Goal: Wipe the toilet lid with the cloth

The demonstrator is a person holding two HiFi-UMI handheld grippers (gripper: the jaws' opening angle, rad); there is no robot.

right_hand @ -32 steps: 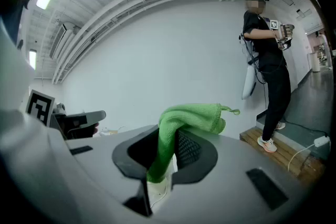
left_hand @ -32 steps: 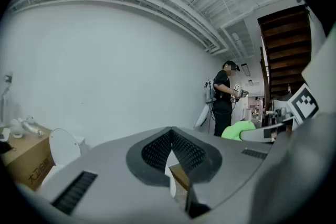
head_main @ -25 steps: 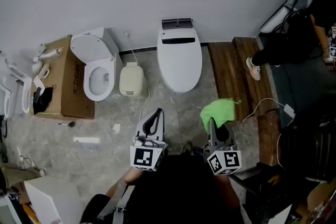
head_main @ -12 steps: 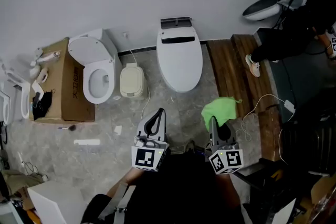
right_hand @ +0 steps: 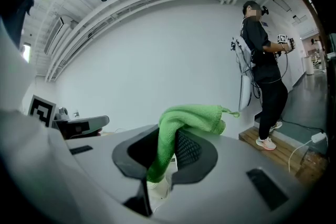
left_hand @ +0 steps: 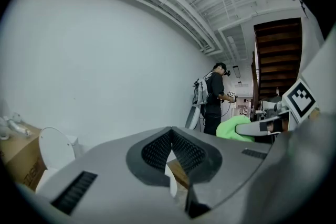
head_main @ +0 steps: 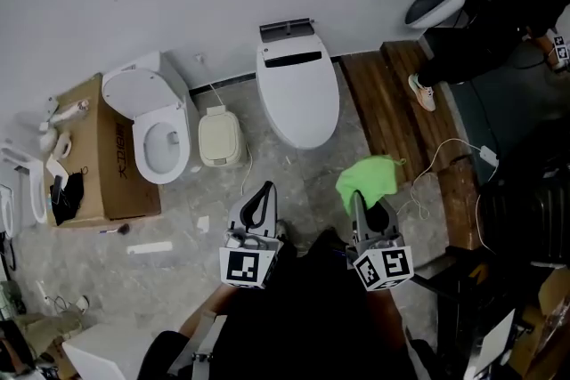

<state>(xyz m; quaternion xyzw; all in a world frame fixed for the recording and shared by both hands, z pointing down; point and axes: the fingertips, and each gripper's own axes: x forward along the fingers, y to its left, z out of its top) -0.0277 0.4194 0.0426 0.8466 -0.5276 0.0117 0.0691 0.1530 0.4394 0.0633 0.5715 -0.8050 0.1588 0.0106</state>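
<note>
A white toilet with its lid (head_main: 298, 89) down stands against the wall, ahead of both grippers. My right gripper (head_main: 358, 202) is shut on a green cloth (head_main: 367, 180), which bunches over the jaw tips above the floor, short of the toilet. In the right gripper view the cloth (right_hand: 188, 118) hangs down between the ribbed pads. My left gripper (head_main: 262, 202) is held beside it, jaws shut with nothing between them. In the left gripper view that gripper (left_hand: 171, 139) points toward the wall, with the cloth (left_hand: 236, 126) at the right.
A second toilet (head_main: 153, 127) with its seat up stands left, beside a cardboard box (head_main: 111, 157) and a small beige bin (head_main: 219, 138). Wooden planks (head_main: 378, 98) and a white cable (head_main: 456, 169) lie right. A person (head_main: 499, 4) stands at the back right.
The head view has shifted, so the toilets sit slightly further left and higher. Both grippers keep their pose, cloth still clamped. The person at the back right has moved.
</note>
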